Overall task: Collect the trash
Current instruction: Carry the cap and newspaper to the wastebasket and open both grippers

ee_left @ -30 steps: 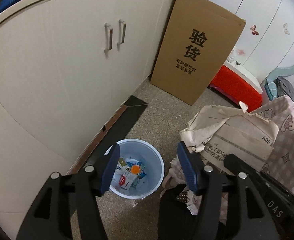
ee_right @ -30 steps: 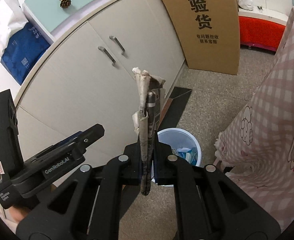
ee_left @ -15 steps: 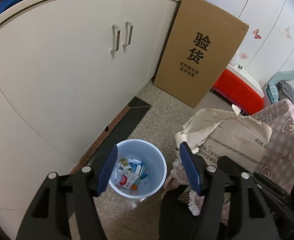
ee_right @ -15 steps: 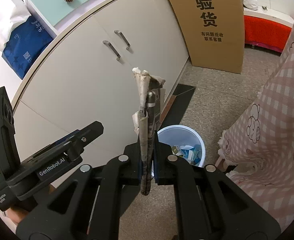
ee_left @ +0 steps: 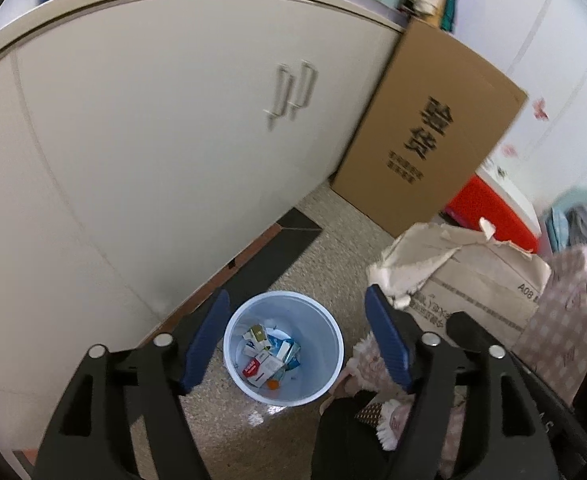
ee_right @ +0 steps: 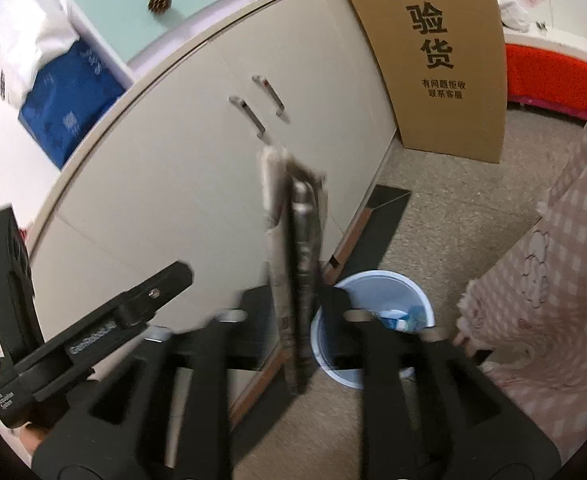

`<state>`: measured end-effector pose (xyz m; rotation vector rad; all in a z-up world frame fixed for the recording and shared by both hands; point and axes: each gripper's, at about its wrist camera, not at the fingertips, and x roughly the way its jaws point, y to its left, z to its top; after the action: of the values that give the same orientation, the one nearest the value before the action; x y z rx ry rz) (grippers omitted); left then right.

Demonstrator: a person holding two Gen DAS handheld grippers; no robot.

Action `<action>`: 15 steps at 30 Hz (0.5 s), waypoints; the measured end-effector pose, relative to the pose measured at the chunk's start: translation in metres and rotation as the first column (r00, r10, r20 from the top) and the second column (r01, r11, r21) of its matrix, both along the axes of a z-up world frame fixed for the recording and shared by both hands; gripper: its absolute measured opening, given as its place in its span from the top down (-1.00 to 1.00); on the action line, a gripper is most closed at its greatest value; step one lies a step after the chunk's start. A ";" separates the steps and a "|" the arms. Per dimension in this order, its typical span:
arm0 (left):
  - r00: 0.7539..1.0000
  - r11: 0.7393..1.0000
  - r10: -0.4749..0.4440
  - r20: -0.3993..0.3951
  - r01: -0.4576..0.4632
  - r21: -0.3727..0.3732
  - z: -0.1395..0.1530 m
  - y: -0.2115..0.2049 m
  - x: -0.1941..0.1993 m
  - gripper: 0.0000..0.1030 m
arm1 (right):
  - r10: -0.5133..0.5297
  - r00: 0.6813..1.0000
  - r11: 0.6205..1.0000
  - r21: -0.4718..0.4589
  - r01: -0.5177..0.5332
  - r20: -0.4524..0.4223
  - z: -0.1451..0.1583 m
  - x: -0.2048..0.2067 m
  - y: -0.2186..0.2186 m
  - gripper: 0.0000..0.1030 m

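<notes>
1. A round pale-blue plastic waste bin [ee_left: 282,347] is seen standing on the speckled floor, close beside the base of a cream two-door cabinet [ee_left: 153,128].
2. Small cartons and wrappers [ee_left: 267,356] are seen lying at the bottom of the bin.
3. The left gripper [ee_left: 296,342] is held above the bin; its blue-padded jaws are spread wide and opening further, and nothing is held between them.
4. The bin's opening is framed between those two blue pads in the left wrist view.
5. The right gripper [ee_right: 297,308] is blurred; its jaws are opening, and a flattened, folded wad of newspaper-like scrap [ee_right: 295,264] stands upright between them, no longer pressed by the pads.
6. The scrap's lower end is seen just left of the bin rim [ee_right: 377,276] in the right wrist view; whether it is directly over the opening cannot be told.
7. A tall brown cardboard sheet printed with black characters [ee_left: 429,140] is propped against the cabinet's far end.
8. A torn beige cardboard box [ee_left: 469,276] and a pink checked cloth [ee_right: 553,264] are seen near the bin on its other side.
</notes>
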<state>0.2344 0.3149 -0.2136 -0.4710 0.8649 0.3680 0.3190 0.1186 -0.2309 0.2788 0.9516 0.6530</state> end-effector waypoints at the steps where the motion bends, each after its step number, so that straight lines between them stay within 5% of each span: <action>1: 1.000 1.000 0.010 -0.001 -0.010 -0.011 0.000 0.004 0.000 -0.38 | -0.010 1.000 1.000 0.001 0.010 0.004 0.000 0.000 0.000 -0.21; 15: 0.999 1.000 -0.027 0.017 0.027 -0.011 0.022 -0.017 -0.008 -0.43 | -0.069 0.995 0.997 -0.035 0.072 0.067 0.028 -0.015 -0.034 -0.22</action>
<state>0.2263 0.2976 -0.1911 -0.4719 0.8565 0.3343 0.3041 0.0842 -0.2026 0.2554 0.8858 0.5762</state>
